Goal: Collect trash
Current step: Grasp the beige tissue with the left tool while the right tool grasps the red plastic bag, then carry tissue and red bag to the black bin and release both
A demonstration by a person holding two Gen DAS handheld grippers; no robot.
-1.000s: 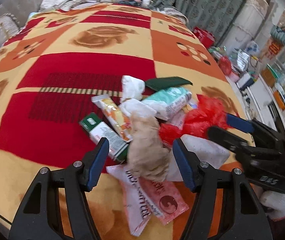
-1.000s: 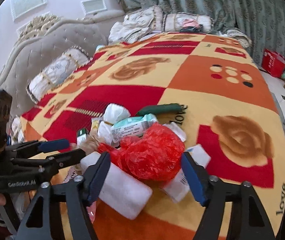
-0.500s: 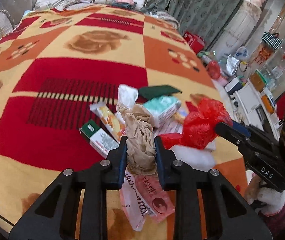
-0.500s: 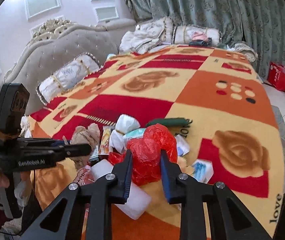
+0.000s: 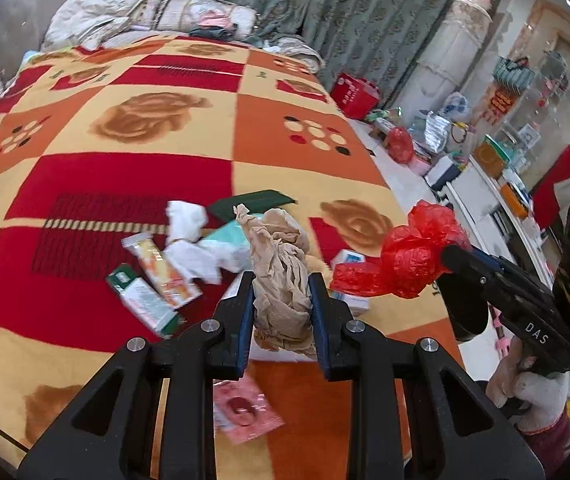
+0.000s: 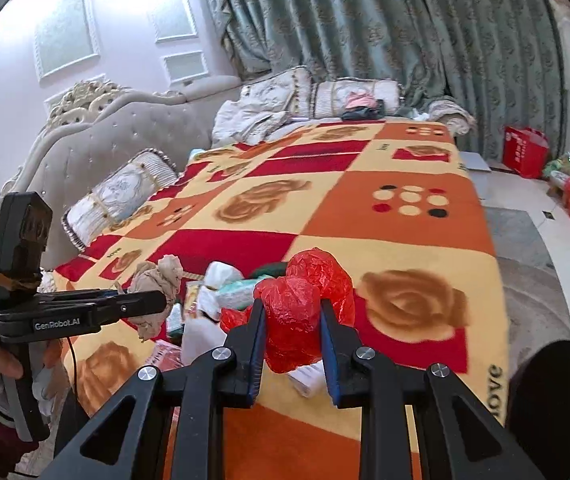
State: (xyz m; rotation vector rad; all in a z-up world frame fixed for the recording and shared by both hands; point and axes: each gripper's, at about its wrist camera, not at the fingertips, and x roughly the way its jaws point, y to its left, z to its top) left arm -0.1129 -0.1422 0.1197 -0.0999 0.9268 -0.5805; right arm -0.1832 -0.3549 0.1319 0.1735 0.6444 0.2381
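Note:
My left gripper [image 5: 281,294] is shut on a crumpled brown paper wad [image 5: 281,268] and holds it above the bed; it also shows in the right wrist view [image 6: 157,288]. My right gripper [image 6: 291,320] is shut on a crumpled red plastic bag [image 6: 305,312], lifted off the blanket; the bag also shows in the left wrist view [image 5: 409,256]. Below lies a trash pile: white tissues [image 5: 189,240], an orange snack wrapper [image 5: 161,268], a green-and-white box [image 5: 141,300], a teal wipes pack [image 5: 225,240], a dark green pouch [image 5: 253,202], a pink packet [image 5: 241,404].
The pile lies on a red, orange and yellow checked blanket [image 5: 125,128] covering a bed. Pillows [image 6: 121,192] and a grey padded headboard [image 6: 85,140] stand at the far side. A red bag [image 6: 523,150] and clutter sit on the floor at the right, by green curtains.
Both grippers closed on their items, the left on the brown wad, the right on the red bag, and then lifted them up off the pile.

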